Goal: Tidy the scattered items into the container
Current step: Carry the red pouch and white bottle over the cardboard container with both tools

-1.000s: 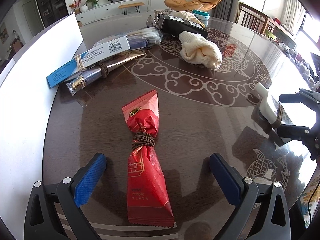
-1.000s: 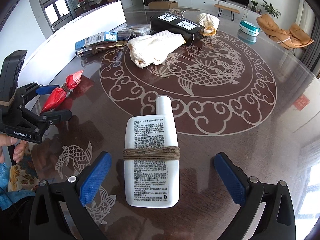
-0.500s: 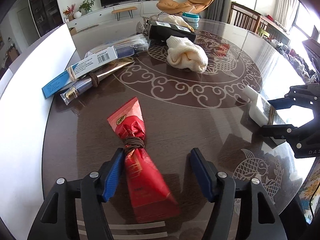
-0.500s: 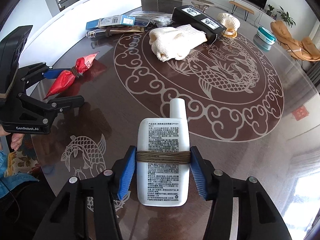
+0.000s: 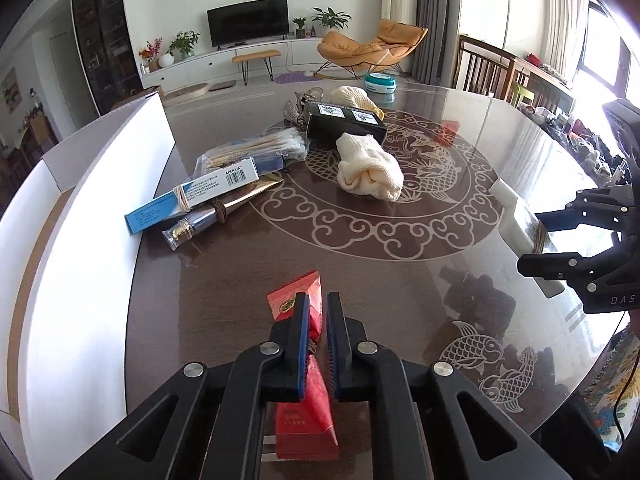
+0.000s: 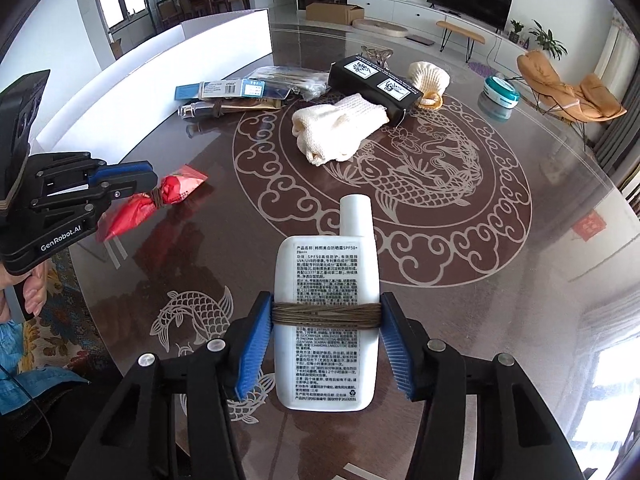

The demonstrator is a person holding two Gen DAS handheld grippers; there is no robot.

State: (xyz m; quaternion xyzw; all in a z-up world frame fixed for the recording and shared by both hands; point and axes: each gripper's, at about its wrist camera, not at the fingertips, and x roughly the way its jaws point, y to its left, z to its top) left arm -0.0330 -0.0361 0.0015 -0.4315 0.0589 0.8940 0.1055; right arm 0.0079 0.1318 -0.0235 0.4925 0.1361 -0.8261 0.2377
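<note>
My left gripper [image 5: 318, 312] is shut on a red snack packet [image 5: 316, 396] at its string-tied waist and holds it off the table; the packet also shows in the right wrist view [image 6: 176, 190]. My right gripper [image 6: 326, 316] is shut on a flat white sunscreen bottle [image 6: 326, 276] at its twine band, raised above the table; the bottle also shows in the left wrist view [image 5: 516, 212]. The white box container [image 5: 80, 240] stands along the table's left edge; it also shows in the right wrist view [image 6: 160, 68].
On the round glass-topped table [image 5: 400, 280] lie a blue and white carton [image 5: 196, 192], a gold-capped tube [image 5: 208, 220], a bag of cotton swabs [image 5: 260, 148], a cream knitted cloth [image 5: 368, 172], a black box [image 5: 344, 122] and a second knitted item [image 6: 430, 76].
Both grippers have closed: the left on the red packet, the right on the white bottle. Both have lifted their items up from the table.
</note>
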